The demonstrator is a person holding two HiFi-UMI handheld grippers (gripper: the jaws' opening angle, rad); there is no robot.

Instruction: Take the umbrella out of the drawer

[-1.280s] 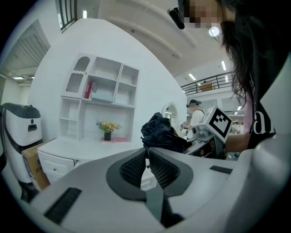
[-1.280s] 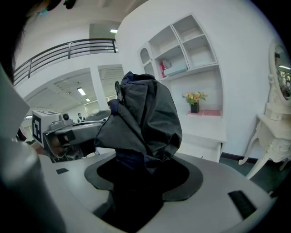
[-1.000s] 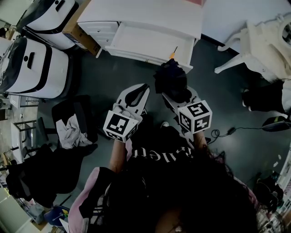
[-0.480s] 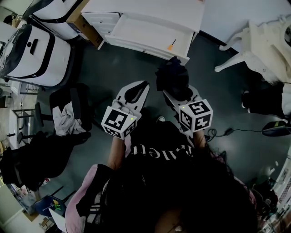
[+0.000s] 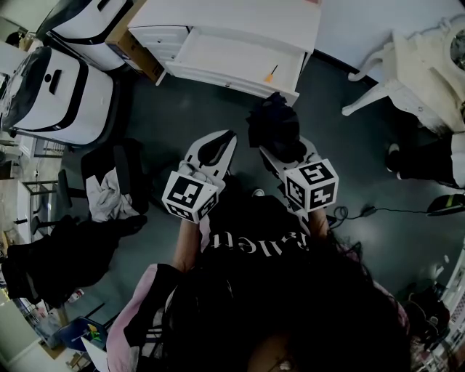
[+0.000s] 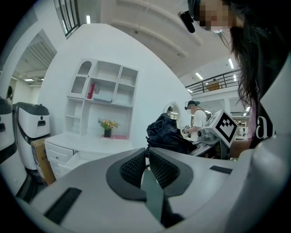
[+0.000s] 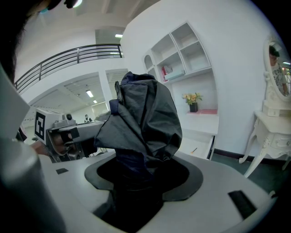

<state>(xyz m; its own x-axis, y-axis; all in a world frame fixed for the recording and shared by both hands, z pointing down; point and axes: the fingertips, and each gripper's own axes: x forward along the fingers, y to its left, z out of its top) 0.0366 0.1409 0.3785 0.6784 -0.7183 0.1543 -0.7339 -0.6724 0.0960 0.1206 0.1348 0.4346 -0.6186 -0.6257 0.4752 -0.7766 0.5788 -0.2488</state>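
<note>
Umbrella (image 7: 143, 118), a folded one of crumpled dark navy fabric, is sitting clamped in the right gripper (image 5: 282, 151), just right of centre in the head view. Its lower part is filling the gap between those jaws, and the bundle is rising out of them with its long axis running along the jaws, away from the person and toward the top of the frame. Just to its left, the left gripper (image 5: 216, 149) is hovering with its ribbed black pads drawn together on nothing, its tip about level with the umbrella but apart from it. Farther up the frame, the open white drawer (image 5: 218, 54) of the white dresser (image 5: 240, 18) is standing pulled out, with only a small orange stick (image 5: 271, 73) showing inside. The umbrella's far end is showing just below the drawer's front edge, outside it, over the dark grey floor (image 5: 182, 109). Judging from this, the lifting out is looking done, with the right gripper alone carrying the load.
</note>
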